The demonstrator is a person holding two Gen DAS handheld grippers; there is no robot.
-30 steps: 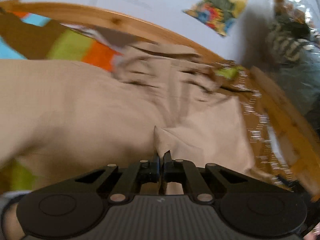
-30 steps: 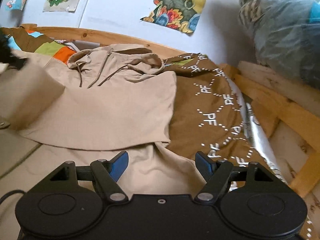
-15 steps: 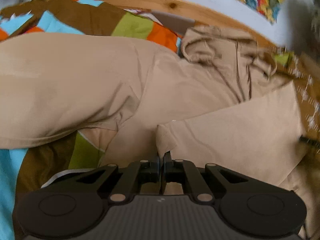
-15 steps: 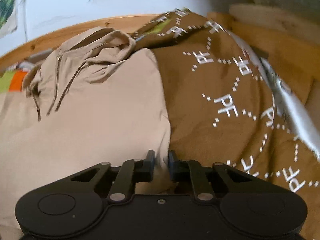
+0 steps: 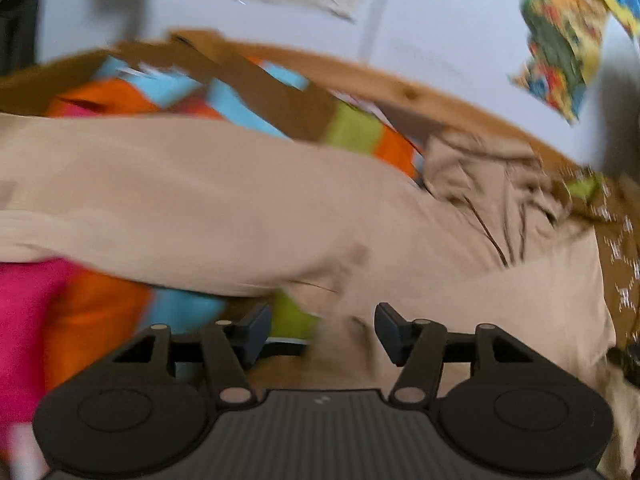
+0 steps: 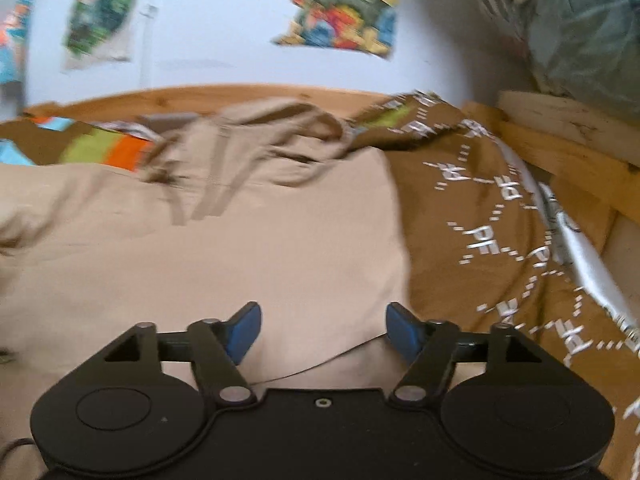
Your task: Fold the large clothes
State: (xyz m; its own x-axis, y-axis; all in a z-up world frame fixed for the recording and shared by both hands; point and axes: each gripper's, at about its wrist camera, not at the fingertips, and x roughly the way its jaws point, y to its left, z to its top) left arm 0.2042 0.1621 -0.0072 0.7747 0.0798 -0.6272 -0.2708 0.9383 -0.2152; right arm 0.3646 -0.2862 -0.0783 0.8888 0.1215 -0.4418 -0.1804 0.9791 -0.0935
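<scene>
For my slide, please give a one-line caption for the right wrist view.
Open right claw above a beige hoodie lying on a brown patterned blanket.

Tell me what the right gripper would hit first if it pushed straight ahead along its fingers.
Most likely the beige hoodie: the open right gripper points across its flat folded body toward the hood. Depth is unclear in this blurred view, but nothing else lies in that line before the fabric.
</scene>
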